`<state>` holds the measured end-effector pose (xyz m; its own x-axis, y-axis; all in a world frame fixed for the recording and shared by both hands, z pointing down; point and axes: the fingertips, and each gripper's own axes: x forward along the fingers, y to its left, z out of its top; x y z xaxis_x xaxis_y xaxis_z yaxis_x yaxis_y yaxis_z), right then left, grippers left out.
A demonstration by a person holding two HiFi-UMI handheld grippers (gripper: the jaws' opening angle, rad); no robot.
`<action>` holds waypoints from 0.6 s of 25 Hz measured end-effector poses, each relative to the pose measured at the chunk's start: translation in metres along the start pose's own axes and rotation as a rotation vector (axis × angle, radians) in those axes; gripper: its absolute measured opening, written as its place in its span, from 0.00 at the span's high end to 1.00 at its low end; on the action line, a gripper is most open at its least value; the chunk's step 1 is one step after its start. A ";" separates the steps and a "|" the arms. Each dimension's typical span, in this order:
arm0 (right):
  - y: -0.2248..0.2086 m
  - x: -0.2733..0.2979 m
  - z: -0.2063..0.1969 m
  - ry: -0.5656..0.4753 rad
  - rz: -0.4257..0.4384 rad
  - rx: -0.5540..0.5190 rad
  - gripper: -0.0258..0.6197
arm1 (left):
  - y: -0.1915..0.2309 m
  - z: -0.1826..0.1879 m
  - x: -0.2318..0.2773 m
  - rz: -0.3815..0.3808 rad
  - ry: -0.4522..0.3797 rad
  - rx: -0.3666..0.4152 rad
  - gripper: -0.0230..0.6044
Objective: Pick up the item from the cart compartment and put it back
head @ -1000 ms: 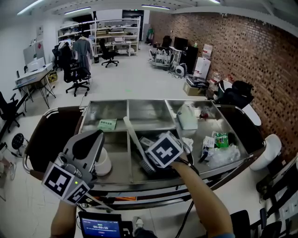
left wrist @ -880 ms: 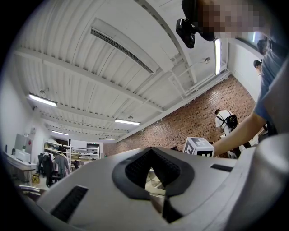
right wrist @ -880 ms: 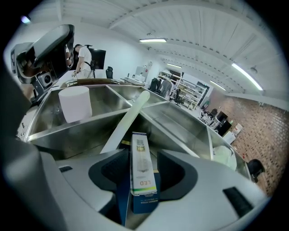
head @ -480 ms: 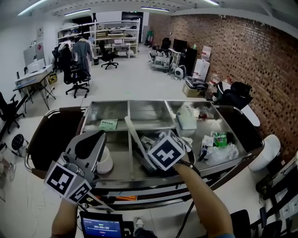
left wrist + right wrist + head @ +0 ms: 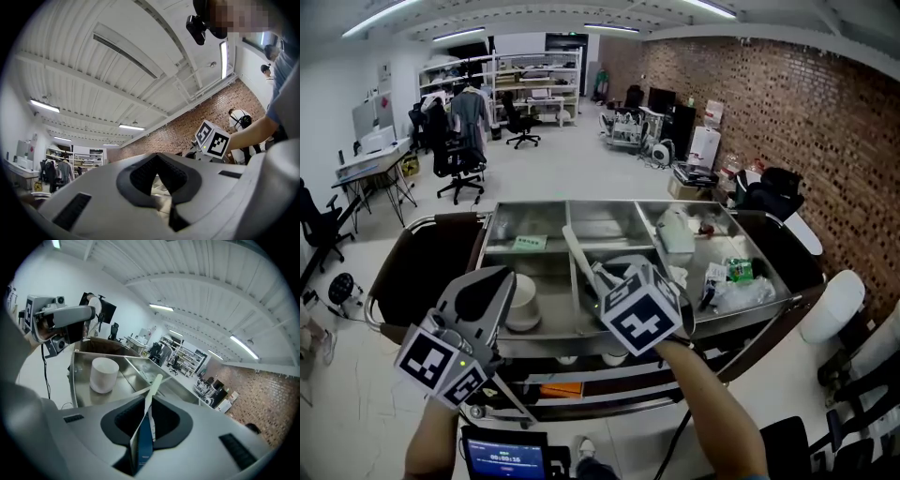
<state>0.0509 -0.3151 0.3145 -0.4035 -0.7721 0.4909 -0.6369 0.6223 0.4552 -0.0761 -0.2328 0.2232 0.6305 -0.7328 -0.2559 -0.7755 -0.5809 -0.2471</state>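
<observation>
- The right gripper (image 5: 615, 274) is just right of the head view's centre, over the middle front compartment of the steel cart (image 5: 724, 319), with its marker cube facing the camera.
- Its jaws have just been closing, and they now stand narrow, clamped on a thin blue-and-white packet (image 5: 142, 446) that is seen edge-on between the pads.
- The packet therefore sits in the right jaws, above the cart. In the head view it is hidden behind the cube.
- A long white handle (image 5: 579, 255) slants up toward 11 o'clock from behind the right gripper, along the divider.
- A white cup (image 5: 522, 300) stands upright in the left front compartment, at 9 o'clock from the right gripper and apart from it.
- The left gripper (image 5: 500, 275) is at 7 o'clock in the head view, near the cart's front edge. Its jaws are tilted upward with the tips together, and nothing is between them.
- A white jug (image 5: 675, 234) and a green bag (image 5: 741, 270) lie in the right-hand compartments, at about 2 o'clock.
</observation>
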 end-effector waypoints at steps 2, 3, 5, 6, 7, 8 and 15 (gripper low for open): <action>0.013 -0.013 0.006 -0.037 -0.010 0.004 0.94 | -0.005 0.000 -0.014 0.002 0.007 0.001 0.96; 0.020 -0.020 0.009 -0.056 -0.014 0.007 0.96 | -0.007 -0.001 -0.021 0.004 0.012 0.002 0.96; 0.036 -0.033 0.015 -0.100 -0.015 0.024 0.96 | -0.009 -0.001 -0.037 0.010 0.025 0.005 0.96; 0.043 -0.040 0.019 -0.128 -0.016 0.034 0.96 | -0.010 -0.001 -0.046 0.015 0.031 0.007 0.96; 0.051 -0.047 0.023 -0.158 -0.018 0.044 0.96 | -0.010 -0.001 -0.054 0.022 0.037 0.008 0.96; 0.059 -0.054 0.027 -0.191 -0.020 0.050 0.96 | -0.011 -0.001 -0.062 0.029 0.042 0.009 0.96; 0.115 -0.105 0.045 -0.427 -0.027 0.104 0.96 | -0.017 -0.008 -0.111 0.062 0.065 -0.012 0.96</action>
<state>-0.0095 -0.1681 0.2814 -0.6067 -0.7859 0.1190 -0.7052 0.6013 0.3758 -0.1331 -0.1451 0.2635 0.5785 -0.7885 -0.2090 -0.8133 -0.5380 -0.2214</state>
